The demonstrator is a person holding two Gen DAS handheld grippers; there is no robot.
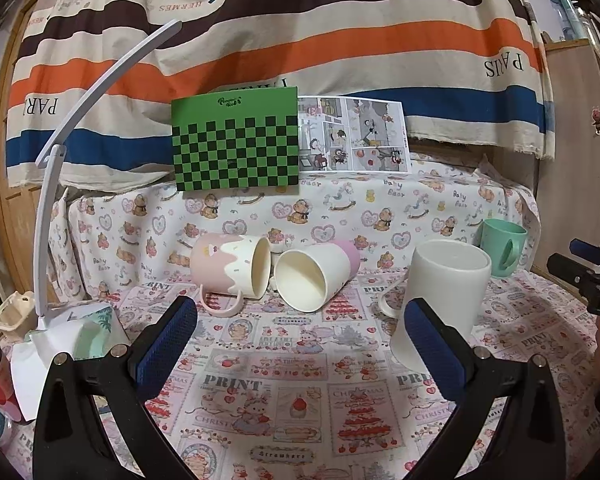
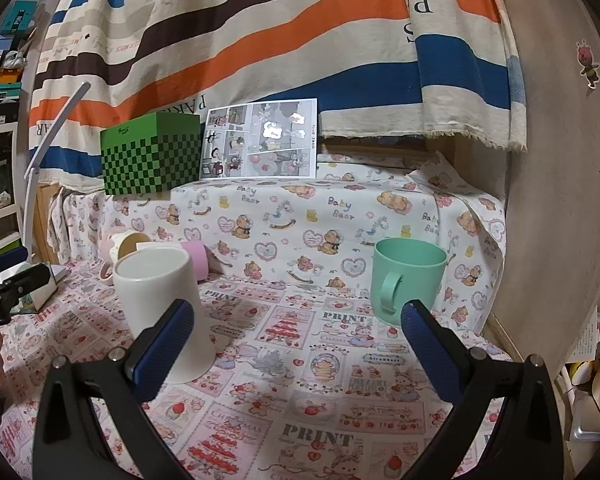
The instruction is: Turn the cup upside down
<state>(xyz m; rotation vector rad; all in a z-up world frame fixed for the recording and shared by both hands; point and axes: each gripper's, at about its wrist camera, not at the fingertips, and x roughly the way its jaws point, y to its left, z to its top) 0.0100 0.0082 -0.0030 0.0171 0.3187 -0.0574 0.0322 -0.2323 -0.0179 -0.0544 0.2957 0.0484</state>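
With the left gripper and right gripper both spread wide and empty, the white cup seems already inverted on the surface, while the green cup stands upright, likely next.

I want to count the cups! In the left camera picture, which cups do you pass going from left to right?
Pink mug → purple cup → white mug → green mug.
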